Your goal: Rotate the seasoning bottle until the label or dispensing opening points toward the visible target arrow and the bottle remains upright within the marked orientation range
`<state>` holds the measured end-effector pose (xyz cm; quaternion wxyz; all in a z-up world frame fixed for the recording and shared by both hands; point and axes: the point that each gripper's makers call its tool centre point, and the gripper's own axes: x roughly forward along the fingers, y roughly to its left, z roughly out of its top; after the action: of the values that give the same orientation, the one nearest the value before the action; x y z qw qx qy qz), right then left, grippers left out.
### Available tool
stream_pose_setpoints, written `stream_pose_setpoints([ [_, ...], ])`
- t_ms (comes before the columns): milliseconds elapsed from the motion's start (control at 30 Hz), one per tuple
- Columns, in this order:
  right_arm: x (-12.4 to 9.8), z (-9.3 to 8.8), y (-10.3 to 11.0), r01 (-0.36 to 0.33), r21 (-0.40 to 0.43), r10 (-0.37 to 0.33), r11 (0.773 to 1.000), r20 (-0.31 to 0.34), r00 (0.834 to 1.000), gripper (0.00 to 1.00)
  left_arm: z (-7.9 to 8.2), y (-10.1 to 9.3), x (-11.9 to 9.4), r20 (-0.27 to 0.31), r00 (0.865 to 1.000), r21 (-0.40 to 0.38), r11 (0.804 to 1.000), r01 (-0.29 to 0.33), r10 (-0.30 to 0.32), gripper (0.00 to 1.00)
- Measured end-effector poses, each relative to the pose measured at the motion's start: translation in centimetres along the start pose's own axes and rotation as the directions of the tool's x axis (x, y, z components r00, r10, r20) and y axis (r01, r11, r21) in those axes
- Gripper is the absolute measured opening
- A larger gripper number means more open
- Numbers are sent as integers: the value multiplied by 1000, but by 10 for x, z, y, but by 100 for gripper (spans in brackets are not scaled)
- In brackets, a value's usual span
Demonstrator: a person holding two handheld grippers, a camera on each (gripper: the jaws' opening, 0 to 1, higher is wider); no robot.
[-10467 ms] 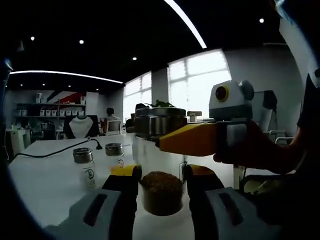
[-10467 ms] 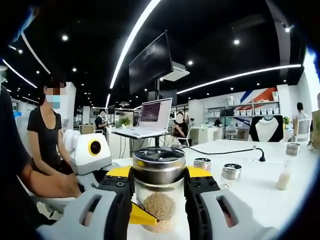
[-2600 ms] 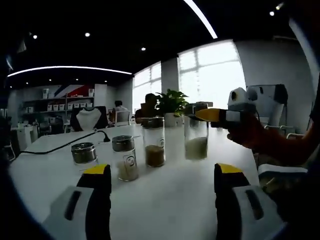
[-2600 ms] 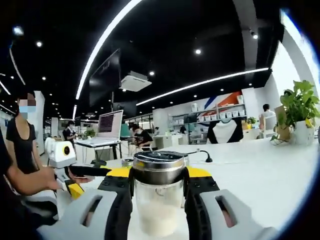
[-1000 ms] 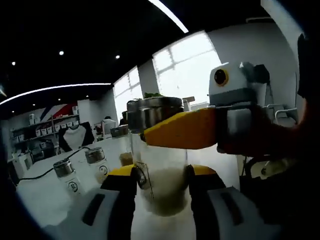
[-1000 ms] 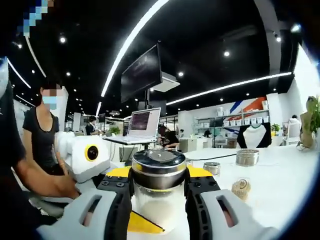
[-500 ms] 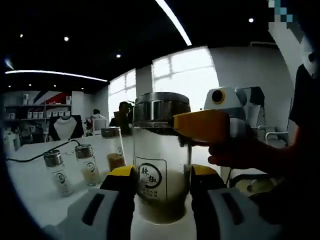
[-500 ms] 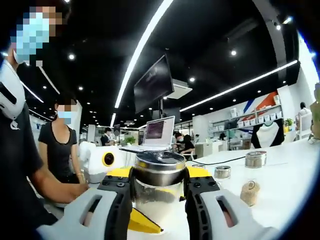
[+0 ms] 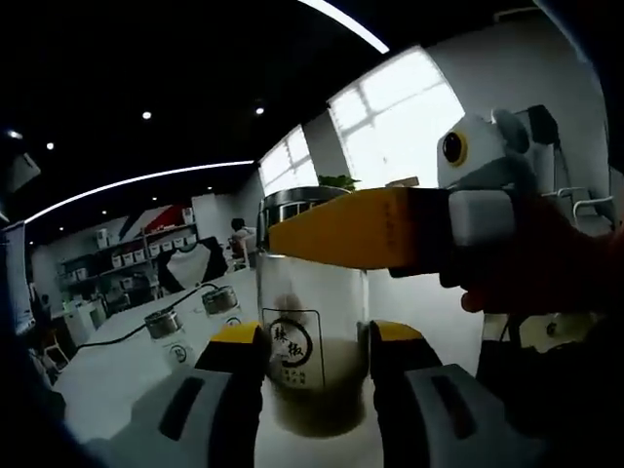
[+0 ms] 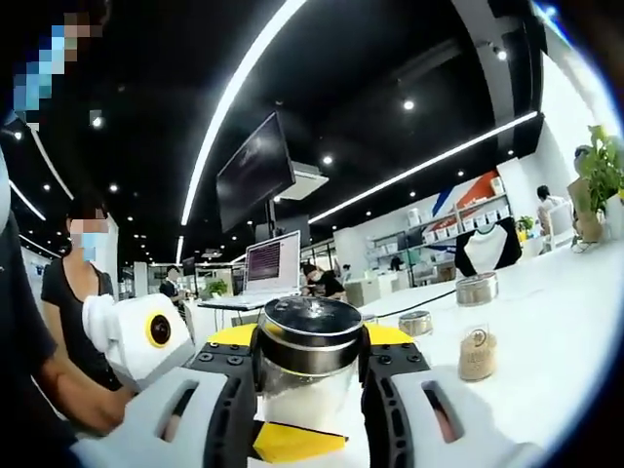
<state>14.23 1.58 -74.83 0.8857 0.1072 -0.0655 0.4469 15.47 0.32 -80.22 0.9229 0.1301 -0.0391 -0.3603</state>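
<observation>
My left gripper [image 9: 314, 341] fingers clench the seasoning bottle [image 9: 314, 366] body; my right gripper [image 10: 309, 349] fingers clench its cap at twelve o'clock.

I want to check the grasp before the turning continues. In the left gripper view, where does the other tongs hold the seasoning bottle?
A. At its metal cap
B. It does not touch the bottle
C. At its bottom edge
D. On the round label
A: in the left gripper view the right tongs come in from the right and their yellow arm crosses the metal cap of the seasoning bottle, well above the round label.
</observation>
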Motion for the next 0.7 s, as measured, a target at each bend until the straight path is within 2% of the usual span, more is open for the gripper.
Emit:
stream_pose_setpoints([
  [100, -1, 4, 9, -71, -60, 71, 996, 0, 997, 37, 8, -7, -1, 62, 990, 28, 991, 128, -129, 45],
  [133, -3, 5, 14, -119, -55, 119, 991, -4, 993, 37, 11, -10, -4, 77, 979, 16, 982, 189, -190, 46],
  [200, -7, 11, 25, -210, -35, 211, 977, 20, 977, 37, 19, -17, -11, 124, 957, -21, 963, 268, -264, 46],
  [233, -8, 12, 27, -225, -38, 226, 974, 20, 974, 37, 21, -18, -12, 134, 951, -25, 959, 283, -277, 46],
  [267, -11, 15, 33, -274, -68, 276, 959, 17, 961, 37, 27, -22, -18, 165, 934, -38, 944, 328, -318, 46],
  [300, -12, 15, 35, -283, -77, 285, 956, 14, 958, 37, 28, -23, -19, 169, 929, -41, 940, 340, -329, 46],
  [333, -14, 14, 40, -307, -100, 309, 946, 0, 951, 37, 28, -26, -22, 170, 918, -47, 927, 371, -359, 46],
  [367, -15, 13, 42, -320, -117, 321, 940, -9, 947, 37, 26, -27, -22, 163, 915, -53, 923, 381, -369, 46],
  [400, -13, 10, 44, -316, -128, 316, 940, -20, 949, 37, 22, -28, -19, 131, 928, -72, 931, 359, -348, 45],
  [433, -12, 9, 43, -312, -126, 312, 942, -20, 950, 38, 20, -27, -19, 122, 934, -72, 935, 347, -337, 45],
  [500, -8, 6, 38, -280, -101, 280, 955, -18, 960, 38, 14, -18, -13, 55, 971, -20, 972, 232, -231, 45],
  [533, -6, 5, 35, -260, -88, 260, 962, -11, 966, 39, 12, -14, -11, 35, 982, 4, 982, 187, -187, 45],
  [567, -1, 4, 32, -225, -61, 225, 973, -2, 974, 39, 11, -4, -9, 18, 994, 20, 994, 105, -105, 45],
  [633, 5, -1, 26, -154, -45, 154, 987, -7, 988, 39, 10, 4, -8, 8, 999, 73, 997, 30, -31, 45],
  [700, 11, -6, 24, -87, -42, 87, 995, -17, 996, 39, 10, 8, -10, 20, 1000, 80, 997, -1, -1, 45],
])
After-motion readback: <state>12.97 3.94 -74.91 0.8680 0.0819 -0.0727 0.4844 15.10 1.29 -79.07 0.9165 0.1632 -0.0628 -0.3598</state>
